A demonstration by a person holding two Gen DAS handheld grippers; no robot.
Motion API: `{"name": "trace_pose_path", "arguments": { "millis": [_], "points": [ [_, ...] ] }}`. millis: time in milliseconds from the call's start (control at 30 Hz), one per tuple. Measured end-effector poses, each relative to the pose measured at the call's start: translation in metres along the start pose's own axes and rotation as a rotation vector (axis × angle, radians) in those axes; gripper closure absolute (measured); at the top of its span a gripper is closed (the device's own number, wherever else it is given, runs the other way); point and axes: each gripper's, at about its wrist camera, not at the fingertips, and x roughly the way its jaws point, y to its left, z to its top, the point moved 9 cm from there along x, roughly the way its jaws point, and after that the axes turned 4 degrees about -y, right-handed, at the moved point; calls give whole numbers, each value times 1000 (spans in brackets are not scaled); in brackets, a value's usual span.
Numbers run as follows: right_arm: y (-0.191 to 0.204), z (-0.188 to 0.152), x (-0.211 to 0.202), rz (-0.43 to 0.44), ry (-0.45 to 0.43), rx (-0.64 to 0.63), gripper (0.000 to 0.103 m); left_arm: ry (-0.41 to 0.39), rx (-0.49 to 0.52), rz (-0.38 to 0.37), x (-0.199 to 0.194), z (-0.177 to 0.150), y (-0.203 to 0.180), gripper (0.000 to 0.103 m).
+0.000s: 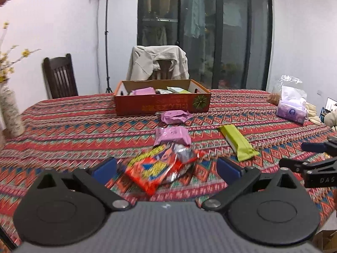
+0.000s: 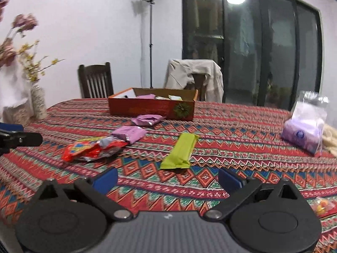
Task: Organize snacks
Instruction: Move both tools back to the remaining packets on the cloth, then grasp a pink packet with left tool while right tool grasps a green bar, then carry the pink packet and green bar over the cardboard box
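Note:
A red and yellow snack bag (image 1: 162, 166) lies on the patterned tablecloth, between the tips of my open left gripper (image 1: 166, 167). Behind it lie two purple packets (image 1: 172, 136) (image 1: 175, 116) and a green bar (image 1: 239, 142). An open orange cardboard box (image 1: 162, 103) at the far side holds several snacks. My right gripper (image 2: 167, 178) is open and empty, just short of the green bar (image 2: 180, 150). The red bag (image 2: 92, 148), the purple packets (image 2: 129, 133) (image 2: 147, 119) and the box (image 2: 151, 107) also show in the right wrist view.
A vase with flowers (image 1: 11, 111) stands at the table's left edge. A purple tissue pack in a clear bag (image 2: 304, 130) sits at the right. A small candy bag (image 2: 322, 205) lies near the right front. Two chairs (image 1: 60, 76) stand behind the table.

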Motion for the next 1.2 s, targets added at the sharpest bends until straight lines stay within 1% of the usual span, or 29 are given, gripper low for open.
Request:
{"name": "trace_pose_path", "arguments": {
  "millis": [67,133,167,233,333,433,500,567,600,633,667,767,867,1033,1133,1200],
  "points": [
    [-5,2,19,5,15,10,14,38,-3,2,31,6,-1,0],
    [-10,6,42,11,30,7,18,62,0,-14,59,13,-3,0],
    [-11,8,54,13,39,5,22,77,0,-16,78,17,-3,0],
    [-14,13,77,18,54,1,25,119,2,-20,114,21,-3,0],
    [-18,17,118,19,87,-3,32,185,-4,-28,163,21,-3,1],
    [-23,15,155,11,130,-7,35,238,-16,-23,203,16,-2,1],
    [-25,12,171,6,152,-20,41,284,-39,-26,223,12,0,7],
    [-27,10,182,-4,157,-36,46,313,-59,-49,236,7,0,13],
    [-28,9,185,-9,155,-44,50,322,-68,-56,240,6,0,15],
    [-29,8,188,-6,158,-47,53,308,-63,-53,242,6,-1,19],
    [-29,8,190,1,162,-48,60,305,-53,-51,244,7,-3,21],
    [-29,9,192,13,157,-56,65,292,-45,-62,244,9,-7,31],
    [-26,10,192,19,157,-74,66,271,-16,-75,240,9,-13,38],
    [-25,12,186,25,140,-83,69,238,-11,-84,229,15,-18,40],
    [-27,15,179,19,123,-81,69,193,-14,-84,214,29,-19,41],
    [-28,19,170,27,109,-74,69,144,-12,-87,194,43,-19,41]
  ]
}}
